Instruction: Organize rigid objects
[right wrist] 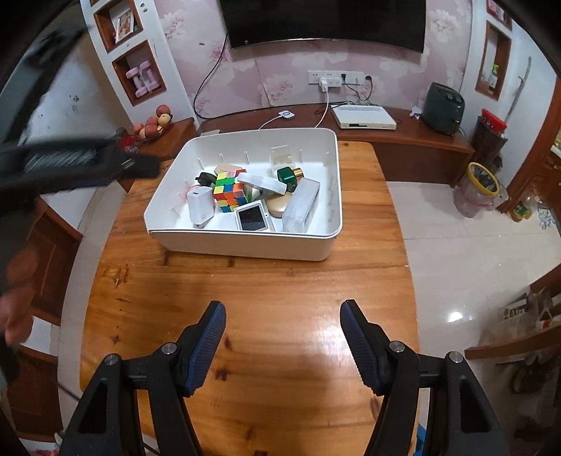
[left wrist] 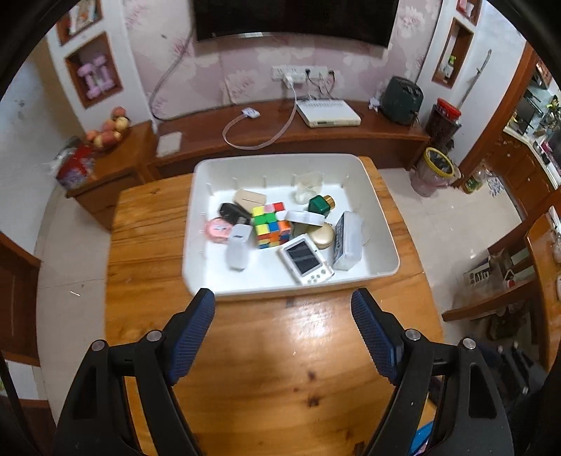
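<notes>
Two grippers, left gripper (left wrist: 282,308) and right gripper (right wrist: 282,319), hang wide and empty over a wooden table (left wrist: 266,354). At twelve o'clock from both, a white bin (left wrist: 382,224) holds a Rubik's cube (left wrist: 270,224) among jumbled objects; the left looks nearer.

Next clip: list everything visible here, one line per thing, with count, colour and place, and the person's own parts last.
Bin: 1, white, on the table's far half.
Table: 1, brown wood, under the bin.
Puzzle cube: 1, multicoloured, bin centre.
Handheld game: 1, white, near wall of the bin.
Charger: 1, white, bin's left side.
Pink disc: 1, pink, bin's left edge.
Green bottle: 1, green with gold cap, toward the back.
Gold case: 1, gold, right of the cube.
Clear box: 1, translucent, bin's right side.
Television: 1, black, on the wall.
Left gripper: 1, black and blue, jaws open, empty.
Right gripper: 1, same colours, open, empty.
</notes>
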Motion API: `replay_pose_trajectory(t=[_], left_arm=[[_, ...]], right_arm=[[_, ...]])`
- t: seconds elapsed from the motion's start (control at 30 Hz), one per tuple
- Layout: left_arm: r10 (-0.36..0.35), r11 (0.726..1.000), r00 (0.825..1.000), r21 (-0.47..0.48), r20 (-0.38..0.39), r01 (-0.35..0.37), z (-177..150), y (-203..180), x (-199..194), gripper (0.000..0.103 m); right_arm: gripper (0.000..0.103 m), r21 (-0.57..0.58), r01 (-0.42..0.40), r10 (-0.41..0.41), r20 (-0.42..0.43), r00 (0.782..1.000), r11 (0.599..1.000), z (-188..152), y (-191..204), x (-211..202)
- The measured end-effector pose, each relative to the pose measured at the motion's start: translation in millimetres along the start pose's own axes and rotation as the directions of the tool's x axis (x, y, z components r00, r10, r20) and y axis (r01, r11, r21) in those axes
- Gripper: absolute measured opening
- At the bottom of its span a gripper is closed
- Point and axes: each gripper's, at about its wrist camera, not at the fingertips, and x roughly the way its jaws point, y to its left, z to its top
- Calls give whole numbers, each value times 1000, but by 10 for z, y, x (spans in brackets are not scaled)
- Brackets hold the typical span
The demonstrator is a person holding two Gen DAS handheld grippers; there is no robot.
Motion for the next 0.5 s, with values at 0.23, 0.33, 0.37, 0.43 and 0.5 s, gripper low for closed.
replay_pose_trajectory(t=[0.23, 0.33, 0.37, 0.43, 0.5], left_arm=[[77, 996, 995, -53, 59, -74, -469, 84, -574, 83], [94, 993, 994, -75, 57, -89, -634, 100, -706, 83], [94, 993, 994, -81, 54, -89, -691, 100, -743, 83], [94, 992, 994, -87, 50, -89, -768, 108, -796, 83], [98, 992, 994, -85, 58, -92, -842, 89, -869, 83]], right_arm=[[69, 6, 14, -14, 10, 1000, 1000, -123, 103, -366], [69, -22, 45, -44, 50, 998, 999, -179, 204, -545], [69, -33, 51, -49, 65, 997, 998, -200, 244, -608], [69, -44, 57, -53, 85, 995, 997, -226, 299, -690], [69, -55, 59, -53, 96, 994, 997, -249, 346, -759]])
